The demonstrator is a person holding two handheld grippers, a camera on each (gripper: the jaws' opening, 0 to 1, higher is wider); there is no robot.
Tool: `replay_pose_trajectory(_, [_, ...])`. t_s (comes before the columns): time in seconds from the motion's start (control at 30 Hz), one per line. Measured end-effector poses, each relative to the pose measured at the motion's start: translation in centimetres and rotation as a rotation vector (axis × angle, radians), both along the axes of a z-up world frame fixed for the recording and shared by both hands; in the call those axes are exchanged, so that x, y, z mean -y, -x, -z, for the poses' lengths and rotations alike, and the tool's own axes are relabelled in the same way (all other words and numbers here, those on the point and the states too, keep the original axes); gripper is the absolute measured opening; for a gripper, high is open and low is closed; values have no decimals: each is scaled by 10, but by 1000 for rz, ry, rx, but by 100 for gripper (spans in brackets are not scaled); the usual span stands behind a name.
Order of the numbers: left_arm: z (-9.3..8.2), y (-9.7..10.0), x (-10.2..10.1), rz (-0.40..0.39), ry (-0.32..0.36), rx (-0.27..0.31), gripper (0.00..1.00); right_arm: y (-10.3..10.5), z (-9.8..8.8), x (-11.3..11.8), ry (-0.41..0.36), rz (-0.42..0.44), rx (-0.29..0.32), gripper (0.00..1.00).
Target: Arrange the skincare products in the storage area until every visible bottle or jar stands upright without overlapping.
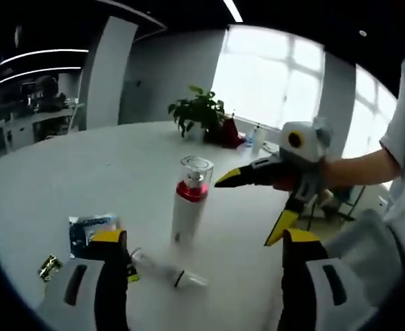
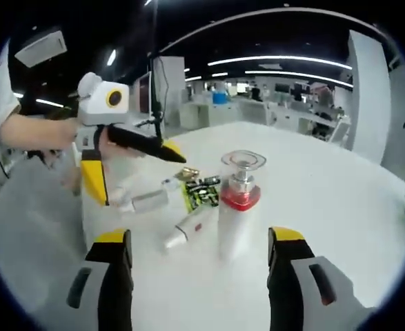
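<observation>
White plastic with a red collar, the tall bottle [image 2: 238, 207] is standing upright on the counter [image 2: 340, 207], at about twelve o'clock between my right fingers [image 2: 201, 241], which I am holding wide and empty. A small tube [image 2: 188, 229] is lying flat toward eleven o'clock, its long axis slanting away. My left fingers [image 1: 205, 238] are spread wide too; my right gripper looks nearer the tube, I judge.
</observation>
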State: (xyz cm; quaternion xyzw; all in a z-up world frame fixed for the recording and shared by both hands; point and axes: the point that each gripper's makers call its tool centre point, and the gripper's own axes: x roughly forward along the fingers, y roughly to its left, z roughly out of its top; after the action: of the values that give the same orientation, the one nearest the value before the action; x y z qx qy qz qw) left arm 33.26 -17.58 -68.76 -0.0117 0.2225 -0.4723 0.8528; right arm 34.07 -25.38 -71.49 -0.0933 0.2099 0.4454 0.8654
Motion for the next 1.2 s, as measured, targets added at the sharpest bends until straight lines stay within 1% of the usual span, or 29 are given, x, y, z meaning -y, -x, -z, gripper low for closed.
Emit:
replay_pose_trajectory(0.1, [-2, 7, -9, -33, 7, -5, 86, 6, -2, 0, -6, 3, -2, 83])
replay_pose_trajectory(0.33, [3, 28, -28, -82, -13, -24, 87, 21, -1, 2, -19, 28, -27, 91])
replay_pose_trajectory(0.4, [5, 34, -35, -96, -16, -30, 87, 25, -1, 3, -29, 41, -33, 92])
replay_pose_trajectory(0.47, [5, 40, -38, -104, -19, -32, 87, 29, -2, 4, -43, 52, -43, 92])
replay_pose_trajectory(0.63, [5, 54, -52, -149, -21, -38, 86, 43, -6, 9, -62, 73, -59, 92])
replay_pose_trajectory(0.73, [7, 65, -62, -174, -32, -40, 86, 53, -8, 12, -68, 82, -58, 92])
replay_pose_trajectory(0.83, [7, 78, -69, -194, -36, -43, 86, 63, -12, 14, -84, 99, -59, 92])
replay_pose_trajectory(0.87, [7, 80, -70, -198, -38, -42, 86, 65, -13, 15, -90, 103, -59, 92])
replay_pose_trajectory(0.93, [7, 87, -76, -218, -54, -37, 85, 70, -12, 15, -96, 108, -60, 92])
replay_pose_trajectory(1.1, [9, 112, -89, -252, -119, -25, 86, 82, -12, 16, -105, 125, -72, 93])
replay_pose_trajectory(1.2, [8, 121, -96, -281, -110, -34, 86, 82, -15, 17, -131, 149, -79, 92])
